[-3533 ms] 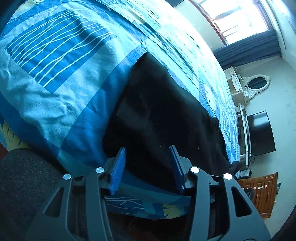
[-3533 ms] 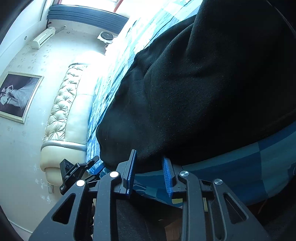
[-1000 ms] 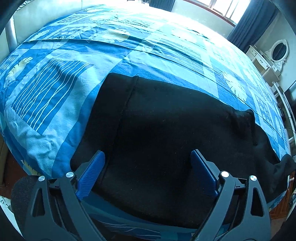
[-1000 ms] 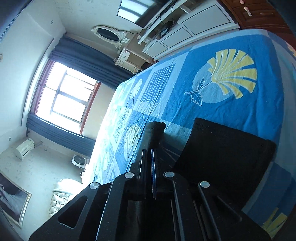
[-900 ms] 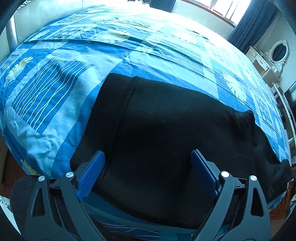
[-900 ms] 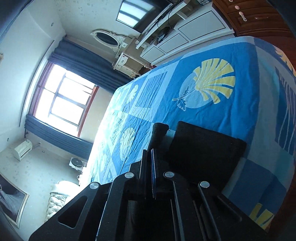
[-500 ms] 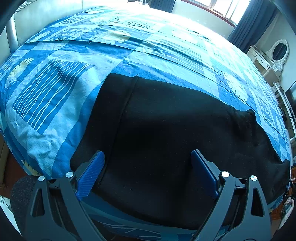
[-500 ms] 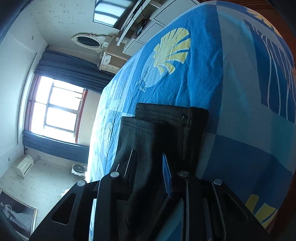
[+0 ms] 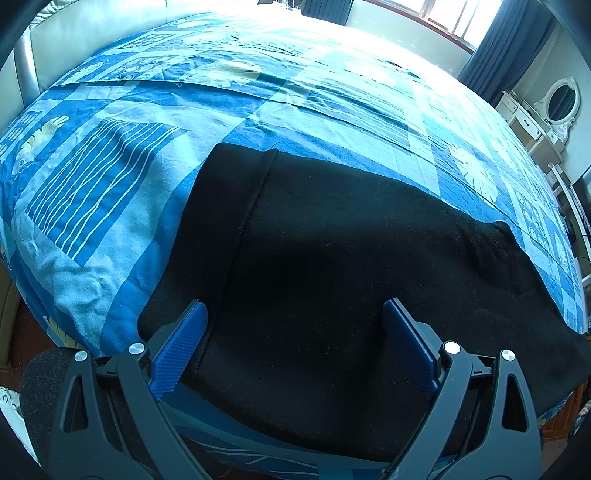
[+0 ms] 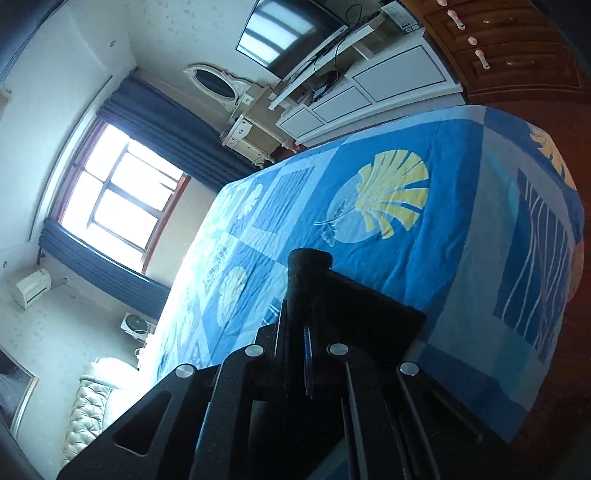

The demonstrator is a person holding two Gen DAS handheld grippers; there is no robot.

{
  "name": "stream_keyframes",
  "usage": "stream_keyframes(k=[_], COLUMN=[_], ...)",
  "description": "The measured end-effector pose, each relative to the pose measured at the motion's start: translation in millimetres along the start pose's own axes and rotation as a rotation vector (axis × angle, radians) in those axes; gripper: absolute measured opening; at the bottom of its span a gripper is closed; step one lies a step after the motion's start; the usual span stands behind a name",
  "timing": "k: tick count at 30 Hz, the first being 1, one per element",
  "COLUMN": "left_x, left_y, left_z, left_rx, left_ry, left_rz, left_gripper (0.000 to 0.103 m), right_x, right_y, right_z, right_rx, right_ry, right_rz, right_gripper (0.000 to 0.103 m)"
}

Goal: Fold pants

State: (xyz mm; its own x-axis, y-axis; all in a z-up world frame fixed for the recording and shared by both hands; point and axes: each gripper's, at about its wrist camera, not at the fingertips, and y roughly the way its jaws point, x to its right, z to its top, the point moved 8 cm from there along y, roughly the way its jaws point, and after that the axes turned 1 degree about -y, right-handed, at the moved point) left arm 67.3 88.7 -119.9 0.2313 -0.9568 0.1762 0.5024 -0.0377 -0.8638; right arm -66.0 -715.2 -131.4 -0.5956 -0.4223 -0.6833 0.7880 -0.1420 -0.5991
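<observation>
Pants lie flat under wide-spread left claw; right claw pinches their cuff.

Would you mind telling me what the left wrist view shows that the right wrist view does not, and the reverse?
Only the left wrist view shows the open left gripper above the pants' spread waist end. Only the right wrist view shows the right gripper shut on a pants cuff, plus the television. Both show the blue bedspread, the window and the oval mirror.

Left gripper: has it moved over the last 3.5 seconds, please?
Yes. The left gripper has risen and backed off the bedspread's striped patch, opening wider.
</observation>
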Motion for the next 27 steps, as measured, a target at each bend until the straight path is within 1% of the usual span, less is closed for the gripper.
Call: stream_keyframes(k=[1, 2, 3, 4, 6, 7, 8, 9, 10, 11, 12, 14, 16, 18, 20, 24, 25, 26, 27], left_x=[0.7, 1.7, 2.6, 2.9, 3.0, 2.8, 2.6, 2.8, 3.0, 3.1, 3.1, 3.9, 3.7, 3.1, 3.1, 2.9, 3.3, 3.6, 3.6], left_y=[0.8, 1.6, 2.4, 2.8, 2.8, 3.0, 3.0, 3.0, 2.9, 2.7, 2.6, 3.0, 3.2, 3.2, 3.1, 3.0, 3.2, 3.4, 3.6], left_z=[-0.3, -0.6, -0.5, -0.3, 0.3, 0.7, 0.8, 0.9, 0.9, 0.6, 0.4, 0.3, 0.8, 1.1, 1.3, 1.0, 0.6, 0.4, 0.5], left_rx=[0.004, 0.005, 0.006, 0.006, 0.004, 0.004, 0.004, 0.006, 0.008, 0.011, 0.014, 0.017, 0.017, 0.015, 0.016, 0.023, 0.025, 0.027, 0.028], left_ry=[0.006, 0.011, 0.014, 0.015, 0.008, 0.006, 0.006, 0.008, 0.009, 0.011, 0.014, 0.02, 0.021, 0.021, 0.022, 0.023, 0.024, 0.025, 0.026], left_rz=[0.002, 0.003, 0.007, 0.01, 0.006, 0.003, 0.002, 0.002, 0.002, 0.003, 0.005, 0.008, 0.006, 0.006, 0.006, 0.009, 0.012, 0.015, 0.018], left_gripper=[0.097, 0.099, 0.099, 0.1, 0.1, 0.1, 0.1, 0.1, 0.1, 0.1, 0.1, 0.1, 0.1, 0.1, 0.1, 0.1, 0.101, 0.101, 0.101], right_x=[13.6, 24.1, 33.6, 37.4, 42.6, 45.4, 49.1, 54.2, 59.7, 61.3, 57.7, 41.0, 17.8, -3.7, -23.1, -41.8, -43.5, -42.6, -43.0], right_y=[7.5, 14.9, 17.2, 15.4, 11.4, 8.0, 3.3, -3.4, -11.6, -19.8, -24.7, -22.1, -5.5, 15.6, 41.8, 82.7, 89.3, 95.5, 99.8], right_z=[-7.4, -14.5, -20.6, -22.3, -19.5, -16.7, -13.2, -7.2, 0.7, 9.1, 16.6, 29.3, 38.2, 43.7, 40.3, 31.0, 29.6, 27.2, 23.4], right_rx=[-0.026, -0.053, -0.06, -0.047, -0.055, -0.061, -0.059, -0.047, -0.019, 0.013, 0.034, 0.023, -0.028, -0.07, -0.145, -0.236, -0.248, -0.265, -0.289], right_ry=[0.007, 0.008, 0.012, 0.028, 0.086, 0.112, 0.122, 0.119, 0.102, 0.073, 0.04, -0.031, -0.119, -0.214, -0.309, -0.512, -0.55, -0.575, -0.59], right_rz=[-0.035, -0.053, -0.041, -0.007, 0.051, 0.066, 0.061, 0.02, -0.049, -0.098, -0.109, -0.103, -0.086, -0.104, -0.108, -0.235, -0.272, -0.291, -0.291], right_gripper=[0.005, 0.005, 0.005, 0.005, 0.007, 0.009, 0.011, 0.018, 0.023, 0.031, 0.031, 0.031, 0.033, 0.038, 0.042, 0.042, 0.042, 0.042, 0.033])
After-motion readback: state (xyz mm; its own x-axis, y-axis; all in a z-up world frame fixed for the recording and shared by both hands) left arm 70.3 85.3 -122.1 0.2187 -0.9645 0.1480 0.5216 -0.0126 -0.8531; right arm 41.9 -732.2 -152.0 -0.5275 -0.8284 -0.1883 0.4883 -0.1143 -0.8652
